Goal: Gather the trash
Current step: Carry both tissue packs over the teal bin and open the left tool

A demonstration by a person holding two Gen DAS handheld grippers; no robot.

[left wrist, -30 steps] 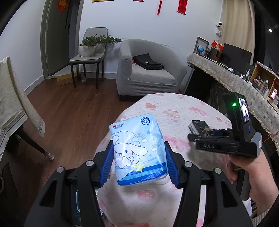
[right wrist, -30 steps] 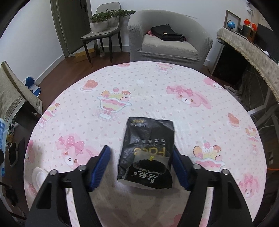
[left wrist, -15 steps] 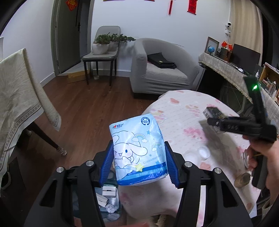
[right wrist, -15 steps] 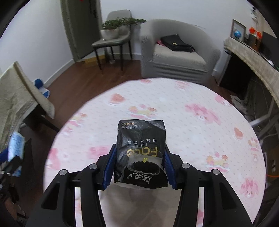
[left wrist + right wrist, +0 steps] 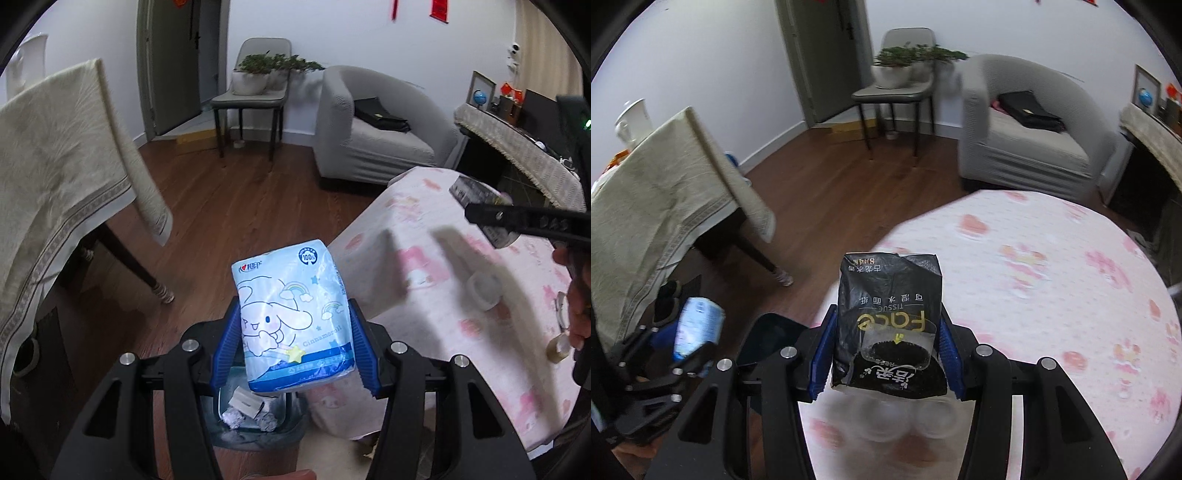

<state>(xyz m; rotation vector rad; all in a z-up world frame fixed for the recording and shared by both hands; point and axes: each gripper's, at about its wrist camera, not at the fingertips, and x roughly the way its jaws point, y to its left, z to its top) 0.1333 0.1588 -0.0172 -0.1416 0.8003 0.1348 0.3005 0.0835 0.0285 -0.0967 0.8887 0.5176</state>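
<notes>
In my left gripper [image 5: 293,345], a pale blue tissue pack [image 5: 291,317] with a cartoon print is pinched at its lower half between the blue pads [image 5: 229,341], jaws part-closed on its sides, held in the air above the trash bin [image 5: 255,413] on the floor, where crumpled paper already lies. The film bulges and wrinkles above the pads, so I judge it light, soft and a little slick; gripping low across the width looks right, since squeezing harder would only crush it. To the right, over the round table [image 5: 1052,295] with its pink printed cloth, my right gripper [image 5: 884,354] has its jaws closed partway on a black tissue packet [image 5: 890,325], torn open and creased, held by its sides clear of the tabletop. I read it as nearly empty, limp and feather-light, likely to fold or slip unless pinched near its fuller bottom end.
</notes>
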